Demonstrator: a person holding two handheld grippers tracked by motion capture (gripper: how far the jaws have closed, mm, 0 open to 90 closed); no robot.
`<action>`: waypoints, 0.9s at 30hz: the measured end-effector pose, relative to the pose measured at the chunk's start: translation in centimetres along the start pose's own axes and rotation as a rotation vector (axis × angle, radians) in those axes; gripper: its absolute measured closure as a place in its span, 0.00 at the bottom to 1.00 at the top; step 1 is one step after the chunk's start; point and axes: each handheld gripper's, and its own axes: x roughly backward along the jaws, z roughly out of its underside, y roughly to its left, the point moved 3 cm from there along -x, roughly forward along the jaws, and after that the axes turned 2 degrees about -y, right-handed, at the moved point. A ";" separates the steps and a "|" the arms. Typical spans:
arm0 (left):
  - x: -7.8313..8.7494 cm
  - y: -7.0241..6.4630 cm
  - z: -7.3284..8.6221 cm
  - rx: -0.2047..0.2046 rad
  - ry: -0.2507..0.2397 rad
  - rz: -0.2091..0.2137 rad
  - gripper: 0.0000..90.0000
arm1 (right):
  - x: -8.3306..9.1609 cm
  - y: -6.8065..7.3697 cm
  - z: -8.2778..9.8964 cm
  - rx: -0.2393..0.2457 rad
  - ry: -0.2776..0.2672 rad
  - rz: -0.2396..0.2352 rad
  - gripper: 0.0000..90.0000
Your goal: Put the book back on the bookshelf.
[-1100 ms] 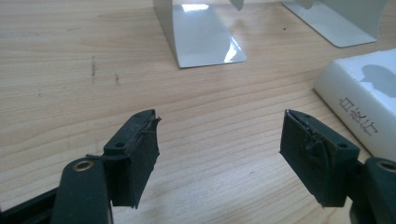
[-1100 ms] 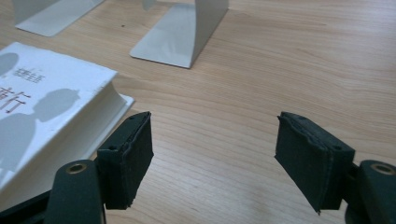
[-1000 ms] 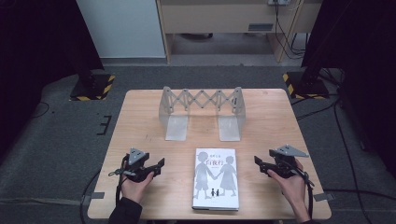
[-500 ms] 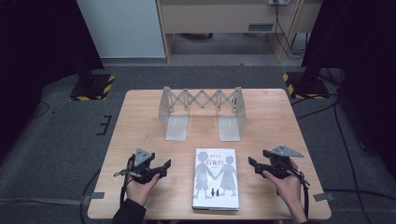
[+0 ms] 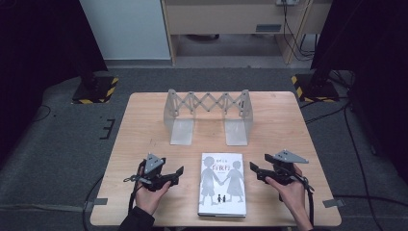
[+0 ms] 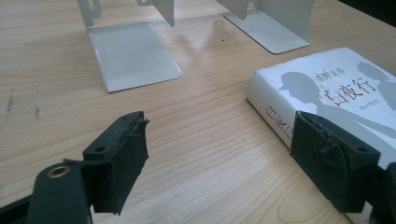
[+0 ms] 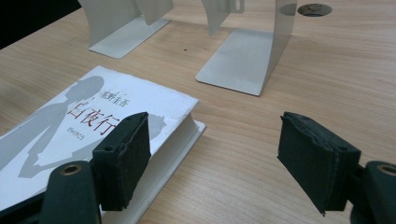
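1. Locate the book (image 5: 222,184): it lies flat on the table (image 5: 298,125) at the near edge, between your two hands.
2. Left tongs (image 5: 179,173): the jaws have just been opening, with nothing between them. Bring them level to the spine.
3. Right tongs (image 5: 254,171): open and empty. Approach the page edge.
4. Grip both long sides evenly; a one-sided pinch will likely tilt the book.
5. Note the folding book rack (image 5: 208,115) standing well behind; nothing blocks the path.

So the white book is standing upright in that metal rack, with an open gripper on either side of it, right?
Not quite. The book lies flat on the table, in front of the metal rack, not in it; the high view shows this. The left gripper and right gripper do flank it, open.
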 end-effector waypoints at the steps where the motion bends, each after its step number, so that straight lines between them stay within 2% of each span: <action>1: 0.0 -0.1 0.0 0.000 0.001 0.005 0.22 | 0.0 0.0 0.0 0.006 0.005 -0.001 0.28; 4: -0.3 -0.7 -0.1 -0.004 0.005 0.015 0.23 | -0.3 0.4 0.1 -0.008 -0.005 -0.012 0.29; 10: -0.9 -1.8 0.0 -0.039 0.033 0.030 0.23 | -0.7 1.0 0.3 -0.005 0.002 -0.027 0.30; 12: -1.0 -2.2 0.0 -0.038 0.044 0.048 0.25 | -0.8 1.2 0.3 -0.010 0.002 -0.038 0.30; 17: -1.3 -2.8 0.0 -0.078 0.009 0.064 0.27 | -1.1 1.8 0.4 -0.015 0.000 -0.057 0.30; 19: -1.3 -3.2 0.0 -0.090 0.017 0.066 0.28 | -1.2 1.9 0.4 -0.017 0.002 -0.064 0.30; 25: -1.9 -4.1 0.4 -0.076 0.027 0.116 0.31 | -1.6 2.6 0.6 -0.017 0.010 -0.081 0.30; 27: -2.2 -4.4 0.6 -0.086 0.034 0.109 0.28 | -1.8 2.8 0.8 -0.019 0.015 -0.089 0.30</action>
